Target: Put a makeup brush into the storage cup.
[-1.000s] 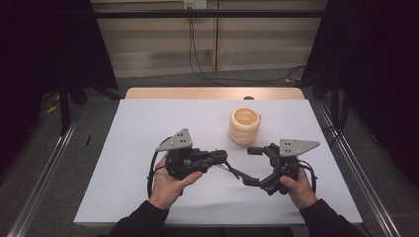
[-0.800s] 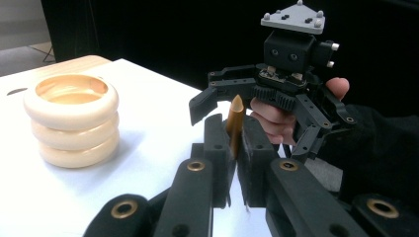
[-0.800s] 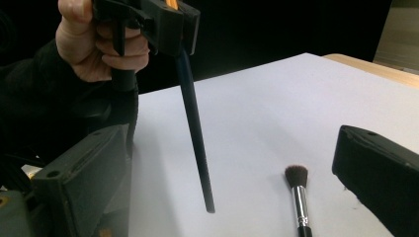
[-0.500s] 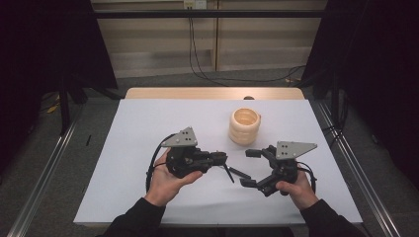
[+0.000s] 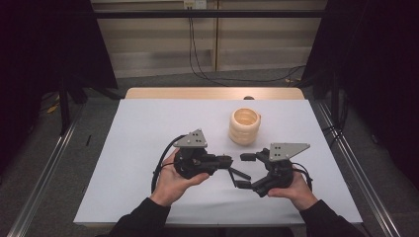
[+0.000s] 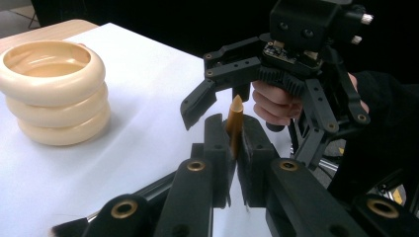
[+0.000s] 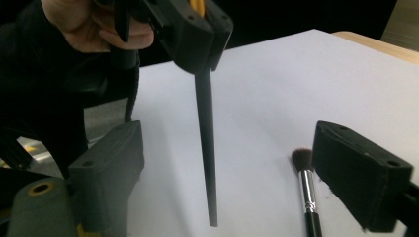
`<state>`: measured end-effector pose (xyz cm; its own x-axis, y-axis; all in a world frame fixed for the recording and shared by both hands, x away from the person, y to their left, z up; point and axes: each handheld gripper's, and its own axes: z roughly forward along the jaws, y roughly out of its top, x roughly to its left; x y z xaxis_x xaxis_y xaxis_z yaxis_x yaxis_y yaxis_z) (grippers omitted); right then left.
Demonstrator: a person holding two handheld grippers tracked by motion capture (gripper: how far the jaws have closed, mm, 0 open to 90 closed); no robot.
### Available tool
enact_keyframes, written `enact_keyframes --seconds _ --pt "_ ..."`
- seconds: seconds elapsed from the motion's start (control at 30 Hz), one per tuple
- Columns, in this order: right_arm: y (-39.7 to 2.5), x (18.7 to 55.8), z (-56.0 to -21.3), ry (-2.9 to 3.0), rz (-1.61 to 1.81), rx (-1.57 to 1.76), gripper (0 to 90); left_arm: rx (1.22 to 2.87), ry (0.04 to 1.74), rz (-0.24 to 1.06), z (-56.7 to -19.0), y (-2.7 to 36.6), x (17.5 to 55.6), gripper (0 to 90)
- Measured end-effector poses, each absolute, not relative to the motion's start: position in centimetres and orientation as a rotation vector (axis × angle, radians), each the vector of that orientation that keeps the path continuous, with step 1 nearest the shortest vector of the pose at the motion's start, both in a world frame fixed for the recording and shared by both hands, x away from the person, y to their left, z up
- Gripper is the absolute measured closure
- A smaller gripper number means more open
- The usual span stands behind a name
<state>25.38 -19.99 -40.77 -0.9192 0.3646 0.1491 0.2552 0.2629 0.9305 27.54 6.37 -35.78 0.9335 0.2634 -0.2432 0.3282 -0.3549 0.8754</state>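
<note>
My left gripper (image 5: 228, 163) is shut on a slim stick with a black tapered shaft (image 7: 206, 148) and a gold tip (image 6: 235, 118). In the left gripper view the gold tip pokes up between the closed jaws of the left gripper (image 6: 232, 133). In the right gripper view the shaft hangs down from the left gripper (image 7: 195, 29), its point just above the white table. My right gripper (image 5: 243, 170) is open, and its jaws stand wide on either side of the shaft without touching it. A small brush (image 7: 305, 182) with dark bristles and a silver ferrule lies on the table by the right jaw.
Three cream rings (image 5: 244, 126) are stacked just beyond the grippers, also seen as a ring stack (image 6: 52, 94) at the left. The white table cover (image 5: 148, 133) spreads to the left and far side. Metal rails run along both sides of the table.
Both hands have drifted slightly toward the near edge and closer together. The left gripper still holds the stick, and the right gripper stays open around it.
</note>
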Motion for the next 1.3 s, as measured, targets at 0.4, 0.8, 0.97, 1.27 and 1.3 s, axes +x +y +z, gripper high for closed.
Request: enact_keyframes --seconds 0.4,0.8,0.97,1.27,1.3 --pt "-19.1 25.1 -41.1 2.472 1.757 0.54 37.9 1.949 0.421 -0.083 -36.4 5.7 27.5 84.2" --pt "-18.9 25.2 -41.1 2.491 1.778 0.544 69.6 1.946 0.411 -0.09 -37.0 5.3 27.3 84.2" --pt "-19.0 25.2 -41.2 2.496 1.769 0.547 79.2 1.946 0.409 -0.094 -37.0 5.2 27.2 84.2" --pt "-19.0 25.3 -41.2 2.478 1.754 0.553 82.8 1.915 0.405 -0.085 -37.3 5.3 27.3 83.9" --pt "-19.0 25.3 -41.1 2.477 1.754 0.552 82.8 1.911 0.403 -0.084 -37.3 5.3 27.3 83.8"
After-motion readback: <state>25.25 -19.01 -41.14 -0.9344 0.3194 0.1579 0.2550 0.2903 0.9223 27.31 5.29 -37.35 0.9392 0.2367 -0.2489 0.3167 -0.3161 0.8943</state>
